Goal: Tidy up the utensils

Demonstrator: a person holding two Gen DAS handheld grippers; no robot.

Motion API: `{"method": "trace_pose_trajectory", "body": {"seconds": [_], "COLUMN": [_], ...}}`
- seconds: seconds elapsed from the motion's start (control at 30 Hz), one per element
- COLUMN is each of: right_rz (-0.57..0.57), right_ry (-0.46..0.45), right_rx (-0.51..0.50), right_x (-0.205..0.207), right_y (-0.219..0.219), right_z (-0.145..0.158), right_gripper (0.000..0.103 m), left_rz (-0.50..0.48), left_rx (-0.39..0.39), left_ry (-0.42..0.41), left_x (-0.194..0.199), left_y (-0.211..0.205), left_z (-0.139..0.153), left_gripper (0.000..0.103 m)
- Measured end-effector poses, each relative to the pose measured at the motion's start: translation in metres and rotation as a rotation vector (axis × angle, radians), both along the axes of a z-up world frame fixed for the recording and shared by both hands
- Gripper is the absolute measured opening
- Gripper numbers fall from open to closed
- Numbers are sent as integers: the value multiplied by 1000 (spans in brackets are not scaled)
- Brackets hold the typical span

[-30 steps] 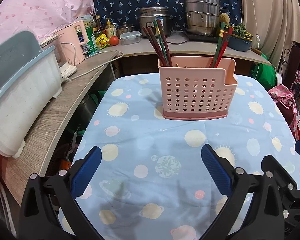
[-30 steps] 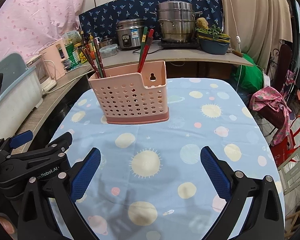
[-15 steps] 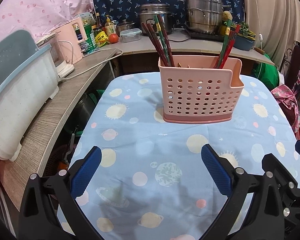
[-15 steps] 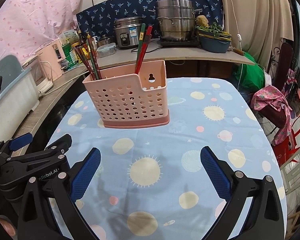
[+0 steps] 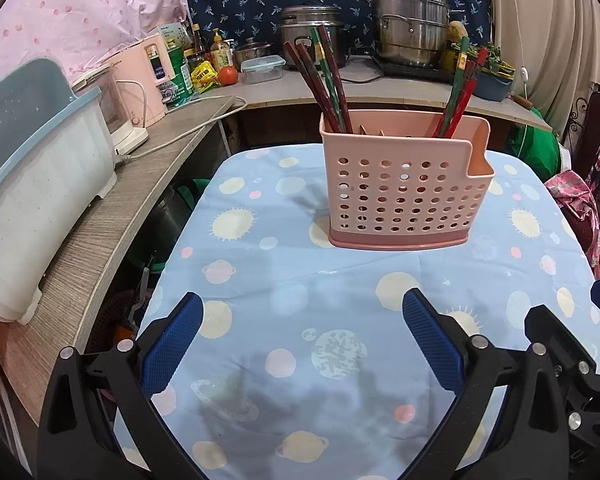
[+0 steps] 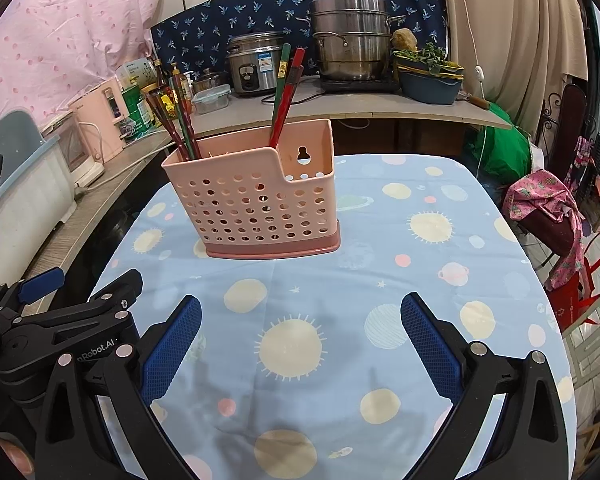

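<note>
A pink perforated utensil basket (image 5: 400, 192) (image 6: 256, 204) stands upright on the table with the blue planet-print cloth (image 5: 340, 292) (image 6: 380, 272). Dark red and green chopsticks (image 5: 324, 80) (image 6: 180, 120) lean out of its left end, and another red and green bunch (image 5: 460, 88) (image 6: 286, 92) sticks out nearer its right end. My left gripper (image 5: 300, 320) is open over the cloth, well short of the basket, nothing between its blue pads. My right gripper (image 6: 300, 320) is open too, beside the left one, also empty.
A wooden counter (image 5: 112, 216) runs along the left with a white and blue dish bin (image 5: 32, 188) and a pink appliance (image 5: 140, 80). The back counter holds a rice cooker (image 6: 256, 64), steel pots (image 6: 352, 36) and bottles. A chair with pink cloth (image 6: 548, 208) stands right of the table.
Both views have drawn back and tilted slightly; the basket now sits a little lower in each frame. Both grippers stay open and empty.
</note>
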State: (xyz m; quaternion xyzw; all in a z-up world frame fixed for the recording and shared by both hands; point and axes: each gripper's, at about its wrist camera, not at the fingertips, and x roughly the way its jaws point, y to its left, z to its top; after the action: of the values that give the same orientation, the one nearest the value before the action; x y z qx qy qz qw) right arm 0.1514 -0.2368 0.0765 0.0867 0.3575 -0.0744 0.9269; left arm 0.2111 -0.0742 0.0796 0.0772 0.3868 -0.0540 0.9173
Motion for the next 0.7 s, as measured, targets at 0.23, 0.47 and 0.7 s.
{"method": "trace_pose_trajectory", "body": {"seconds": [0.23, 0.47, 0.7], "right_rz": [-1, -2, -2], "right_ry": [2, 2, 2], "right_rx": [3, 3, 4], "right_x": [0, 1, 1], "right_y": [0, 0, 0], "right_z": [0, -1, -1], "right_gripper": [96, 96, 96], "left_rz": [-1, 0, 0], "left_rx": [0, 1, 0], "left_ry": [0, -1, 0], "left_x": [0, 1, 1], "left_y": [0, 1, 1], "left_z": [0, 0, 0], "left_gripper": [95, 95, 95]}}
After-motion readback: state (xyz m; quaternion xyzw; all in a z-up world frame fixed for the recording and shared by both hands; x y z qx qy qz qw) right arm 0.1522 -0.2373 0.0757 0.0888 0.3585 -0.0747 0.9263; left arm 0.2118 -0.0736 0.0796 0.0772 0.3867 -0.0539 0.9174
